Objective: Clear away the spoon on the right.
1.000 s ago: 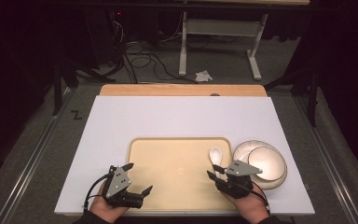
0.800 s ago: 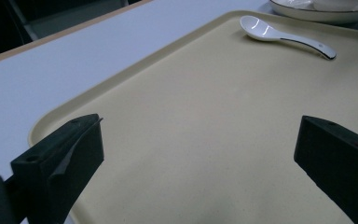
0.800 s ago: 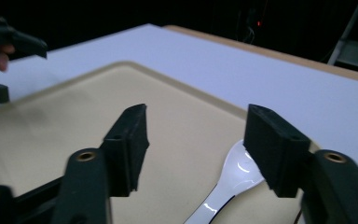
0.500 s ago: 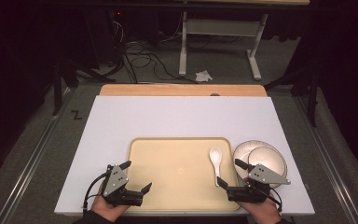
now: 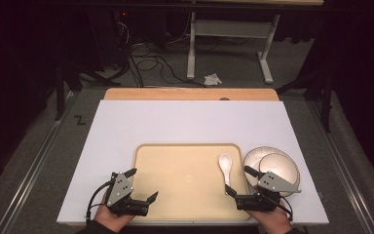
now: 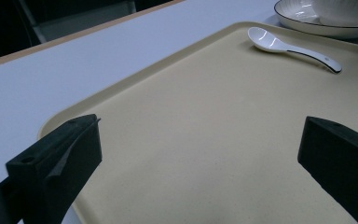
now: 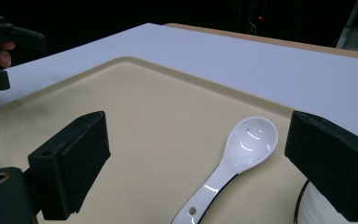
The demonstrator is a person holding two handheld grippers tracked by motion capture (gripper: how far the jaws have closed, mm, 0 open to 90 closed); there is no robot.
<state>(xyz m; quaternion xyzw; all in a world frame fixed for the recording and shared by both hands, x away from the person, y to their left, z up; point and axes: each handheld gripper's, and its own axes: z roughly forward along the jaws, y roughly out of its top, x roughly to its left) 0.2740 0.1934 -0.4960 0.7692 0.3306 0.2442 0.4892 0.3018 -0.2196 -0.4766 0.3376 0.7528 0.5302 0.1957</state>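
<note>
I hold my left gripper (image 5: 142, 184) low over the 7 o'clock corner of the tan tray (image 5: 185, 204). Its jaws are spread wide and point toward 2 o'clock. They hold nothing. My right gripper (image 5: 238, 180) sits at the 5 o'clock corner of the tray. Its jaws are spread wide too and hold nothing. The white spoon (image 5: 225, 165) lies flat on the tray at 3 o'clock, its handle between my right jaws. A bowl (image 5: 278, 165) sits on a plate (image 5: 251, 158) just beside the tray.

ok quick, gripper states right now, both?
Left gripper: open, holding nothing, jaws spread over the tray.
Right gripper: open, holding nothing, spoon lies loose on the tray between its jaws.
</note>
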